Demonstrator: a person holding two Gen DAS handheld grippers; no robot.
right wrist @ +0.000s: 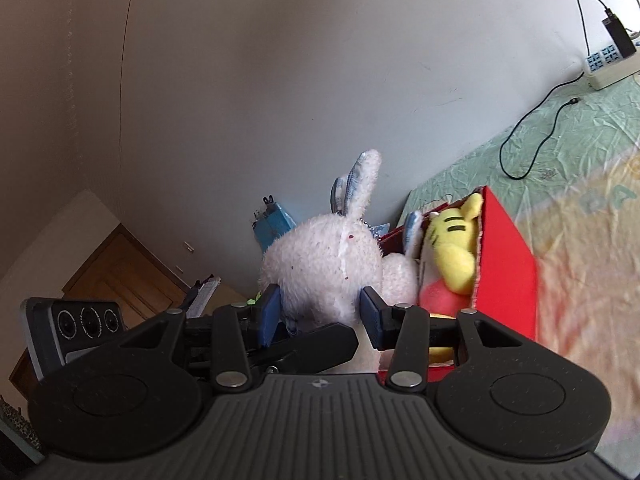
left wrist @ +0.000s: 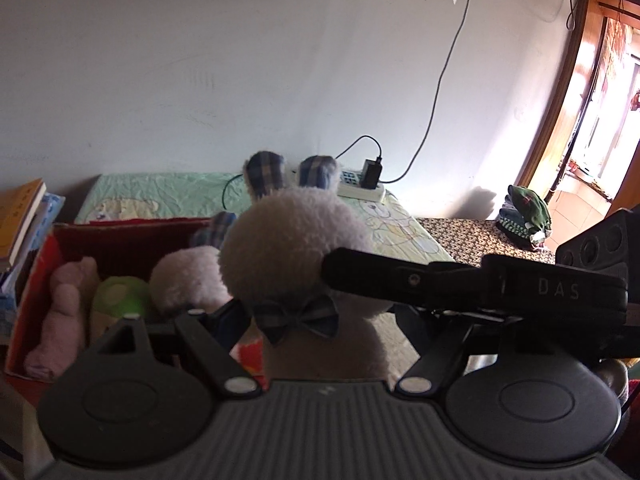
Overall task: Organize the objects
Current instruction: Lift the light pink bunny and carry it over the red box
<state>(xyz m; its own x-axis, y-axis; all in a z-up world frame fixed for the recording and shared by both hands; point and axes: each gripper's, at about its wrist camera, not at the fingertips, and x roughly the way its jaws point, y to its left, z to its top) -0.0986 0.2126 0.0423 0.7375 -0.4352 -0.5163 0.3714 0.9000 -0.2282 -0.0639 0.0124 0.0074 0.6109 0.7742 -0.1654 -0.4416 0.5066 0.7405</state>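
Pads of the right hand-held gripper [right wrist: 320, 312] squeeze the white plush rabbit [right wrist: 320, 268], lifted beside the red box [right wrist: 506, 264]. Left hand-held gripper [left wrist: 316, 312] clamps its body too. Only the right view shows a yellow tiger [right wrist: 454, 248]; only the left, a green toy [left wrist: 118, 296].

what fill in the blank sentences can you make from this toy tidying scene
1. Both grippers hold a white plush ____ with plaid ears.
2. The box holding the other toys is ____ in colour.
3. The yellow plush in the box has black ____ on its head.
4. The bow tie on the held toy has a ____ pattern.

Missing words: rabbit; red; stripes; plaid
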